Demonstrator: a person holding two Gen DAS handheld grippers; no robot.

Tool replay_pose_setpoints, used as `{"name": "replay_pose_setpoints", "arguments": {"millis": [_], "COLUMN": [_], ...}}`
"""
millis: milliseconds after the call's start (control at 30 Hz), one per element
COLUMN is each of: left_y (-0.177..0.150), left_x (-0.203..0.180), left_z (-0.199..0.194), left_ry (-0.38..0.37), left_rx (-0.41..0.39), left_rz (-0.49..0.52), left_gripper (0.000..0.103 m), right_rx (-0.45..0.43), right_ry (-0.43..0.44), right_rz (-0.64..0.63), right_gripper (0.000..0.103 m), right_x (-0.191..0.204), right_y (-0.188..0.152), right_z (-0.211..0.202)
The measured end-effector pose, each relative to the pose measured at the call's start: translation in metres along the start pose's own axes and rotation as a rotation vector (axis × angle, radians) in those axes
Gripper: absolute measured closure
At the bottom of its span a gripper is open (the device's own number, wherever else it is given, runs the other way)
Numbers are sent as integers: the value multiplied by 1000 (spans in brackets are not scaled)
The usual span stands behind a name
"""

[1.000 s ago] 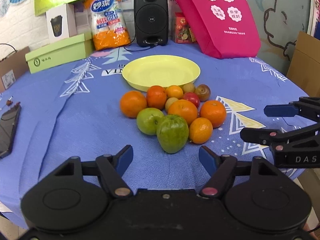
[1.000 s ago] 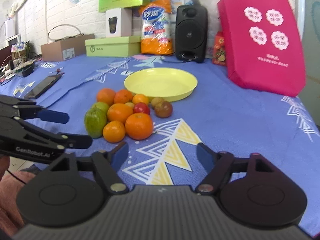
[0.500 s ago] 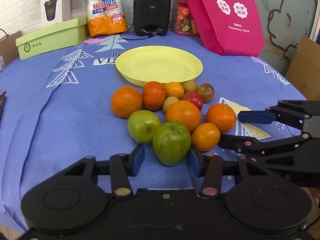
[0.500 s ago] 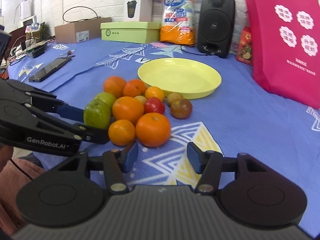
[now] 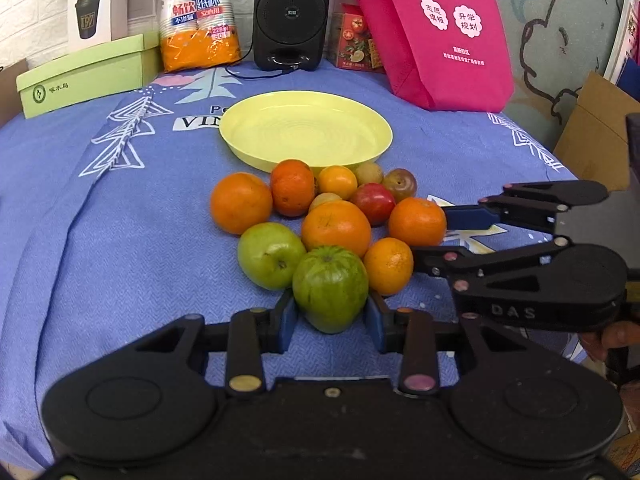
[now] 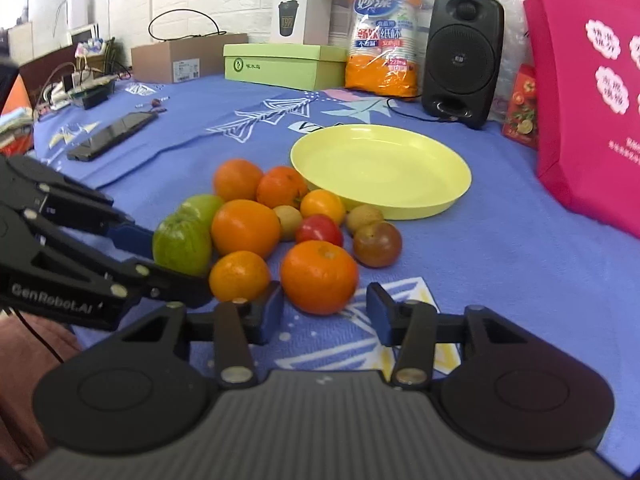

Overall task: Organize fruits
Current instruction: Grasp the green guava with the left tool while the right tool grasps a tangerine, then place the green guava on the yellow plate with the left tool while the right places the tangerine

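A heap of fruit lies on the blue cloth in front of an empty yellow plate (image 5: 306, 132), which also shows in the right wrist view (image 6: 380, 170). My left gripper (image 5: 330, 320) has its pads against both sides of the striped green fruit (image 5: 330, 292) at the heap's near edge; that fruit (image 6: 182, 244) still rests on the cloth. My right gripper (image 6: 322, 312) is open, its jaws either side of an orange (image 6: 319, 276), with a gap on the right side. That orange (image 5: 417, 221) also shows in the left wrist view.
Other oranges, a green apple (image 5: 271, 255), a red tomato (image 5: 373, 203) and small fruits fill the heap. A black speaker (image 5: 291, 14), pink bag (image 5: 434, 28), paper-cup pack (image 5: 198, 16) and green box (image 5: 86, 74) stand behind. A phone (image 6: 112, 136) lies at the left.
Both grippers moved forward to the heap and narrowed. The left closed in on the striped green fruit; the right came around an orange.
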State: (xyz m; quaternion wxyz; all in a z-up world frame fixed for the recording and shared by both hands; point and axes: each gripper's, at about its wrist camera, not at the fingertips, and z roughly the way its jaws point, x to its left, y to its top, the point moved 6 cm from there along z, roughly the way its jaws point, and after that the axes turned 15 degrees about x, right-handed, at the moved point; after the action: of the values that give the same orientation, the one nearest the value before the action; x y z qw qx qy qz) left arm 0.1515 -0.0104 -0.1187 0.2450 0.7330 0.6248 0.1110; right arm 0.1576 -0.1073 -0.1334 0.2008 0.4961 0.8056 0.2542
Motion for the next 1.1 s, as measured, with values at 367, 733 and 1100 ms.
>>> {"name": "replay_pose_setpoints", "arguments": {"millis": [367, 733, 1100], "left_y": [-3, 1, 31], "left_x": [0, 2, 24], "left_z": [-11, -43, -55], "left_ry": [0, 6, 30], "left_rx": [-29, -73, -79], "left_rz": [5, 15, -8], "left_gripper": [68, 68, 68], "right_rx": [-12, -5, -29], "right_ry": [9, 11, 1], "right_rz": [25, 73, 55], "right_gripper": [65, 65, 65], "right_x": [4, 2, 4], "right_y": [1, -14, 0], "right_z": [-3, -26, -56]}}
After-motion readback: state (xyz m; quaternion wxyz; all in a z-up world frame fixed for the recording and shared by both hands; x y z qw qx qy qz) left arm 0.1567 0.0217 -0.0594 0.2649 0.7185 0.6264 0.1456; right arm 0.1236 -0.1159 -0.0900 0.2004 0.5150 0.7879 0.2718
